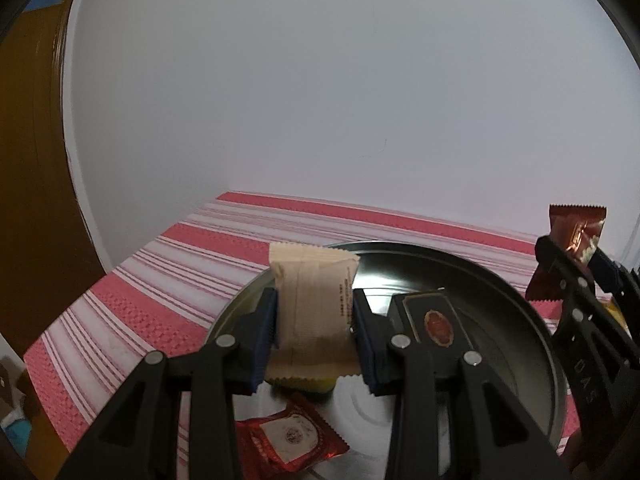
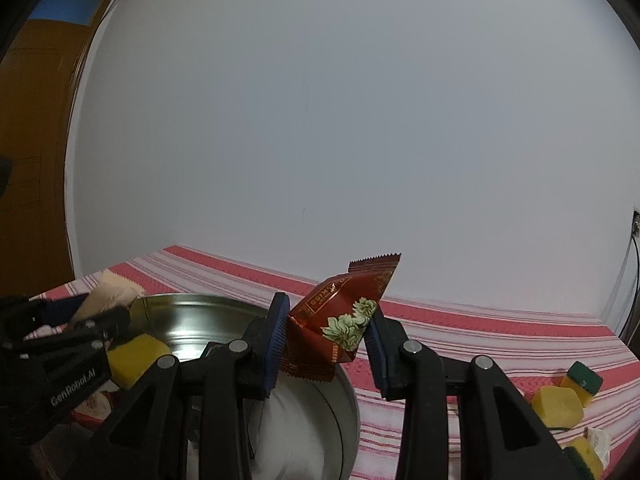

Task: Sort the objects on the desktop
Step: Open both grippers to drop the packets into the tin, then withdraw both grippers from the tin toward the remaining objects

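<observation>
Left wrist: beige packet (image 1: 314,300) clamped between left tongs (image 1: 315,322).

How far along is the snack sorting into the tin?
Done: a red packet and a dark packet lie in the metal tin. In hand: left tongs hold a beige packet, right tongs a brown one. Left: yellow sponges on the striped cloth.
</observation>
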`<state>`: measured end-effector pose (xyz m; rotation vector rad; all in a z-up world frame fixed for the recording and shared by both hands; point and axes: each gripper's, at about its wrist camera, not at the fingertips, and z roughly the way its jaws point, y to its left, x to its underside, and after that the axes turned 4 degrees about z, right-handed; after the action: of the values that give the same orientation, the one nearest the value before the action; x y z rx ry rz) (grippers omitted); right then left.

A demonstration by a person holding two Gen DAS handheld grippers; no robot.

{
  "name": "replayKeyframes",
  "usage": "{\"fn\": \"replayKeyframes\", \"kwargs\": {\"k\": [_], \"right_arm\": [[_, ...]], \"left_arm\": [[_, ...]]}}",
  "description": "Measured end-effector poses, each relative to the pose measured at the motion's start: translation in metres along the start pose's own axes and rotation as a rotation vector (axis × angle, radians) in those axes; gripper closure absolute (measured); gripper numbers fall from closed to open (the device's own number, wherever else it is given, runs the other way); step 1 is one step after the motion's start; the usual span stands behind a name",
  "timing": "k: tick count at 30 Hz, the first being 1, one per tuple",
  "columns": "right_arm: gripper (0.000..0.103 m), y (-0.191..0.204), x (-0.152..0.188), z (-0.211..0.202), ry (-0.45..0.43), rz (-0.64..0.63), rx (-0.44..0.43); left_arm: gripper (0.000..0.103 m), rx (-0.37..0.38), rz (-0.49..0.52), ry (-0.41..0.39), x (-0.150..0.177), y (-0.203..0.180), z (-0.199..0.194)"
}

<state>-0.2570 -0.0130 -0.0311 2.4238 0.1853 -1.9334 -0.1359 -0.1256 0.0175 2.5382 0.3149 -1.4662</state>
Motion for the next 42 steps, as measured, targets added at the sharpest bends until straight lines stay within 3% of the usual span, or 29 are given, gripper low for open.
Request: {"fn": "replayKeyframes", "kwargs": {"k": [5,7,9,11,15,19,23,31,37,42], "right_arm": [[0.064,-0.001,0.005,0.008,0.014,0.017,-0.018],[0.063,-0.003,0.006,0.012,0.009,0.017,-0.048],[0.052,0.005,0.013,0.005,0.026,0.001,-0.067],[0.043,0.008,0.016,0.008,0.041,-0.006,-0.057],[0.03,0.006,0.018,-0.003,-0.027,0.017,-0.041],[0.026,0.004,0.017,-0.006,-0.088,0.023,0.0],[0.014,0.001,0.015,-0.01,-0.133,0.024,0.04],[0.01,-0.006,0.015,-0.014,-0.191,0.075,0.086],[0.01,-0.017,0.016,-0.014,-0.189,0.115,0.108],[0.01,-0.022,0.02,-0.017,-0.185,0.111,0.119]], "left_arm": [[0.065,-0.056,0.032,0.033,-0.001,-0.008,0.005],[0.053,-0.061,0.061,0.076,-0.002,-0.012,0.011],[0.02,-0.054,0.095,0.11,-0.001,-0.019,0.014],[0.015,-0.066,0.102,0.106,0.003,-0.024,0.014],[0.002,-0.09,0.106,0.059,0.003,-0.027,0.006],[0.001,-0.088,0.081,0.05,0.002,-0.027,0.002],[0.001,-0.091,0.072,0.018,0.003,-0.026,0.001],[0.001,-0.116,0.033,-0.113,0.008,-0.03,-0.012],[0.001,-0.159,-0.093,-0.235,0.017,-0.021,-0.029],[0.001,-0.171,-0.095,-0.309,0.024,-0.028,-0.037]]}}
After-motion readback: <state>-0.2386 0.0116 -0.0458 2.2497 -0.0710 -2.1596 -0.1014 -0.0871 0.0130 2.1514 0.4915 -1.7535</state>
